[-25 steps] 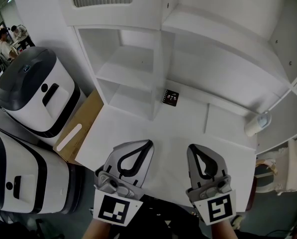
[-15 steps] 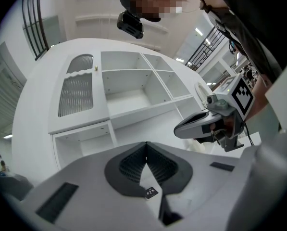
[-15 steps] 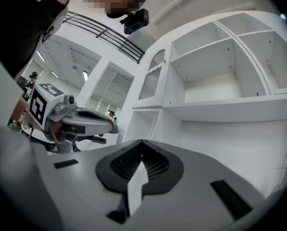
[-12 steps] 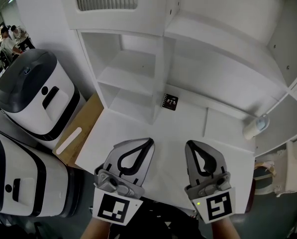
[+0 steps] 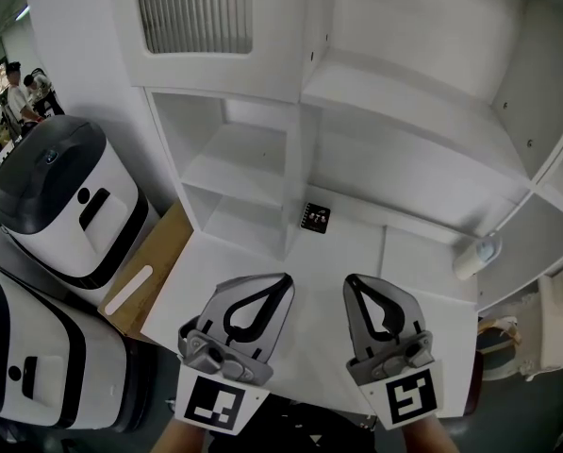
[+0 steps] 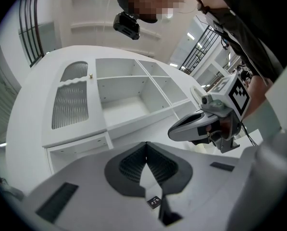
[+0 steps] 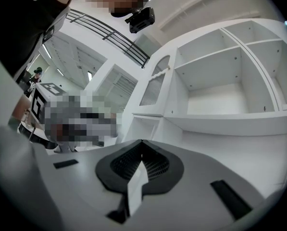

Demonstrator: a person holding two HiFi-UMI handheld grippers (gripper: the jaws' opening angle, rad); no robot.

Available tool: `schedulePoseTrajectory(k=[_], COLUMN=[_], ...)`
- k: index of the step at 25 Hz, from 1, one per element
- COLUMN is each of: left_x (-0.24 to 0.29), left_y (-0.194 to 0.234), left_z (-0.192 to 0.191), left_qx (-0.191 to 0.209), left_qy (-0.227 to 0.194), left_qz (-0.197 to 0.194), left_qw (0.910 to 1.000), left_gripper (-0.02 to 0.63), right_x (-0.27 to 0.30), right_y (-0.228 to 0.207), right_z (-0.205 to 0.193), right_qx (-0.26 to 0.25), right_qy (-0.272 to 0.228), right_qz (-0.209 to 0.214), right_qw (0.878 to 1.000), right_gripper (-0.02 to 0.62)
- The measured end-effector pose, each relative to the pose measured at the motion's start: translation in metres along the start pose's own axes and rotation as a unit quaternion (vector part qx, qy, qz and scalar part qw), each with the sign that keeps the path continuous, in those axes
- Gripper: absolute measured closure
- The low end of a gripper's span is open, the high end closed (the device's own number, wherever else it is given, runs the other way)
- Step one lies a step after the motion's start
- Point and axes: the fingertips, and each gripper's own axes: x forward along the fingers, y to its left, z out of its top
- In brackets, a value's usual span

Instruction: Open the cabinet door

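left gripper (image 5: 284, 278) closed | right gripper (image 5: 350, 280) closed | cabinet door (image 5: 192, 11) unopened (slatted)

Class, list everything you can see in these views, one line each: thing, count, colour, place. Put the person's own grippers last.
cabinet door: one, white, slatted, shut, upper left of shelf unit
shelf unit: one, white, behind the counter
counter: one, white, below the shelves
tag: one, black, on the counter
cylinder: one, white, counter's right end
machines: two, white and black, left of counter
cardboard: one, brown, between machines and counter
left gripper: one, grey, shut, empty, above counter
right gripper: one, grey, shut, empty, beside it
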Motion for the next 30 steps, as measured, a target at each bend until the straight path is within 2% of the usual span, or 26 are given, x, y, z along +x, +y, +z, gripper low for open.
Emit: schedulePoseTrajectory(k=[9, 13, 19, 30], left_x=[0.013, 0.017, 0.021, 0.036], left_y=[0.018, 0.035, 0.058, 0.074], left_z=[0.019, 0.026, 0.035, 0.058], left_qx=[0.04, 0.063, 0.071, 0.08], left_qy=[-0.025, -0.031, -0.036, -0.058], left_qz=[0.005, 0.019, 0.042, 0.055], left_qw=[0.9989, 0.9974, 0.996, 0.9936], left_gripper=[0.609, 0.609, 0.609, 0.609], right_x=[0.015, 0.021, 0.029, 0.043], right_y=[-0.01, -0.013, -0.022, -0.033], right_z=[0.026, 0.038, 0.053, 0.081], right_qx=[-0.025, -0.036, -0.057, -0.071], right_qy=[-0.027, -0.041, -0.058, -0.089], right_qz=[0.007, 0.01, 0.005, 0.003], right_qw=[0.999, 0.998, 0.997, 0.993], right_gripper=[0.592, 0.592, 0.592, 0.592])
